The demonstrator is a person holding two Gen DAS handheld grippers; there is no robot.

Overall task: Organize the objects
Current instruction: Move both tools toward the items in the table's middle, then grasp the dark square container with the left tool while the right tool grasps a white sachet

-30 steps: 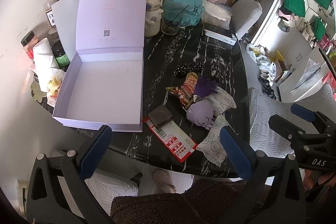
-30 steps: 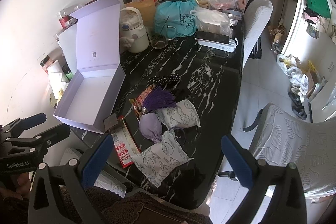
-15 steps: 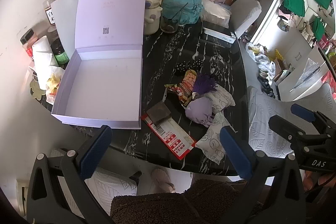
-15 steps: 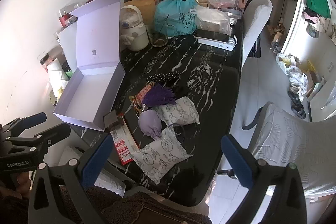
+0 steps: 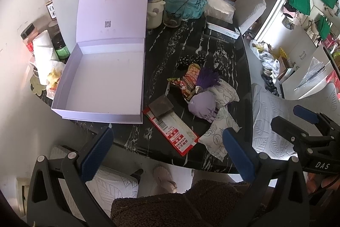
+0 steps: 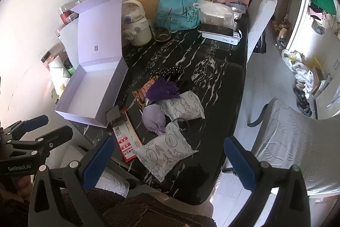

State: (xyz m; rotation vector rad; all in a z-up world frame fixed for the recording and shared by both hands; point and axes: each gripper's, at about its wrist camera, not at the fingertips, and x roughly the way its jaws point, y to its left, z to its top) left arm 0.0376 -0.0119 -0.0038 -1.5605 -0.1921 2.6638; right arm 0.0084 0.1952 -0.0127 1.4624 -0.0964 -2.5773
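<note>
From the left wrist camera, our left gripper point(image 5: 167, 150) hangs wide and holds nothing above the near edge of the black table point(image 5: 212, 52). The lavender box point(image 5: 102, 86) lies open and unfilled at the left. Just beside it sit a red packet point(image 5: 174, 131), a purple pouch point(image 5: 201, 105) and a snack bag point(image 5: 189, 82).

From the right wrist camera, our right gripper point(image 6: 170, 156) is wide too, holding nothing, above two white printed sachets point(image 6: 165, 152), one on each side of the pouch.

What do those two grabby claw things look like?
Both are black plastic clamps with bright blue pads on the fingers. The left gripper has "GenRobot.AI" printed on its side; the right gripper has "DAS". Silver bolts dot the frames. No cables show.
</note>
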